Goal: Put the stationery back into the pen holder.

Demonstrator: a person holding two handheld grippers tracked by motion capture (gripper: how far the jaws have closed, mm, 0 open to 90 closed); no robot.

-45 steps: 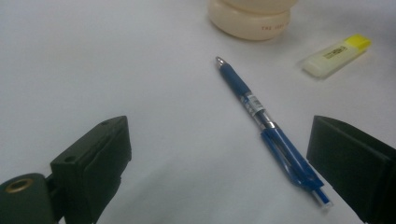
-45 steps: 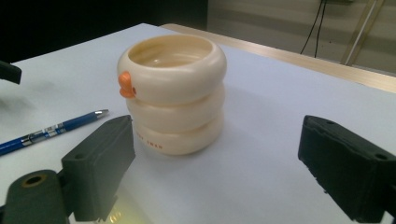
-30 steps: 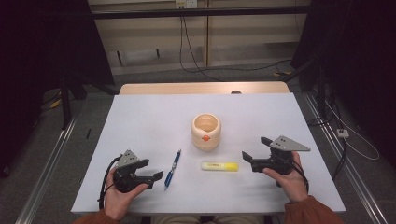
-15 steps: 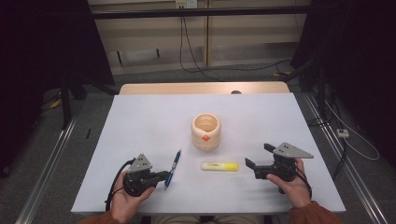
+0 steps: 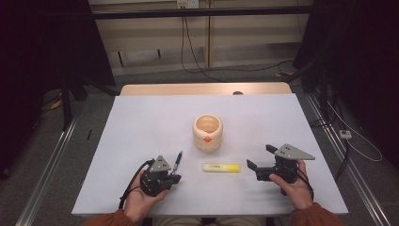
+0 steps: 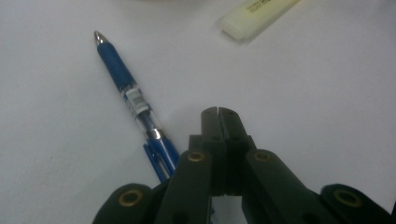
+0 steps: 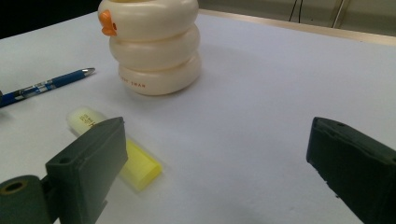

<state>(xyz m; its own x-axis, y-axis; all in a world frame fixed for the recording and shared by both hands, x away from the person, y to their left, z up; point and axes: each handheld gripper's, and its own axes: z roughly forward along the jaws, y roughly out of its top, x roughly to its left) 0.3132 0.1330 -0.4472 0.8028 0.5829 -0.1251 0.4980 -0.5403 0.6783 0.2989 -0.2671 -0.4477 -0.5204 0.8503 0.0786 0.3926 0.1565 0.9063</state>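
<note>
A blue pen (image 5: 178, 161) lies on the white table (image 5: 141, 122), its tip pointing away from me. My left gripper (image 5: 174, 179) rests at the pen's near end with its jaws pressed together and nothing between them. In the left gripper view the pen (image 6: 126, 88) runs just left of the shut left gripper (image 6: 218, 112) and passes under its body. A yellow highlighter (image 5: 221, 167) lies between the two hands. My right gripper (image 5: 261, 157) is open, to the right of the highlighter (image 7: 135, 163) and apart from it. A cream duck-shaped cup (image 5: 207, 134) stands upright behind.
The cup (image 7: 154, 46) has an orange beak on its side. The table's wooden far edge (image 5: 202, 88) borders a floor with cables. Bare white surface lies to the left, right and far side of the cup.
My left gripper has slid right along the table toward the pen's near end, and its jaws have come together. The right gripper has barely moved. Pen, highlighter and cup lie as before.
</note>
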